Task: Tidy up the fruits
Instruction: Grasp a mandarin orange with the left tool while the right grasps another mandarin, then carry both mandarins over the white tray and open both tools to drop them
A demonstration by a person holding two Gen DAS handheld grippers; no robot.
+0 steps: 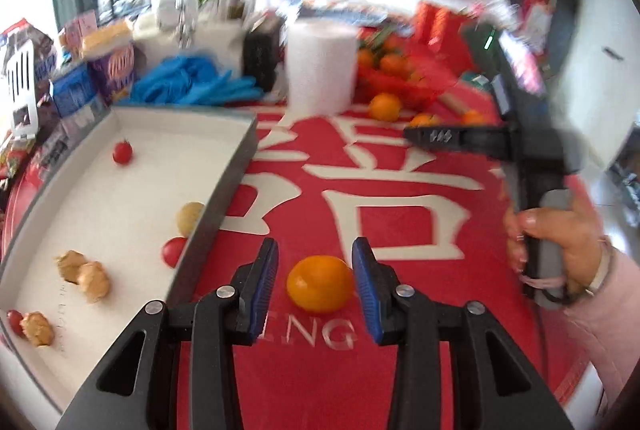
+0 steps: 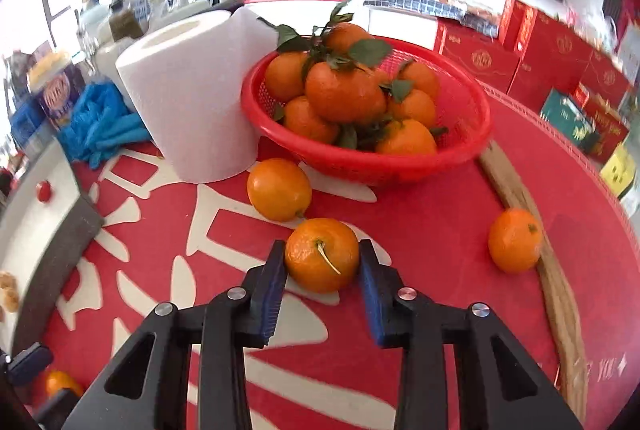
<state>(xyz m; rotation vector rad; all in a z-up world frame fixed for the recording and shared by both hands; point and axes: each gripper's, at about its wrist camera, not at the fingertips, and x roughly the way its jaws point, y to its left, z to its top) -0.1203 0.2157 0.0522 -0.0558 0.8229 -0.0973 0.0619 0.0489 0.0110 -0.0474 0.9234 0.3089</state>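
Right gripper (image 2: 322, 262) clamps a stemmed orange (image 2: 322, 255) on the red tablecloth (image 2: 420, 230), the red basket (image 2: 472, 134) lying straight ahead; left gripper (image 1: 316, 282) holds a smooth orange (image 1: 320, 284) beside the white tray (image 1: 236, 166).

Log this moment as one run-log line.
left gripper: shut on smooth orange fruit | right gripper: shut on stemmed orange mandarin | red mesh basket: full | white tray: small fruits

Three loose oranges (image 2: 279, 189), one basket (image 2: 476, 134), one paper roll (image 2: 188, 102).
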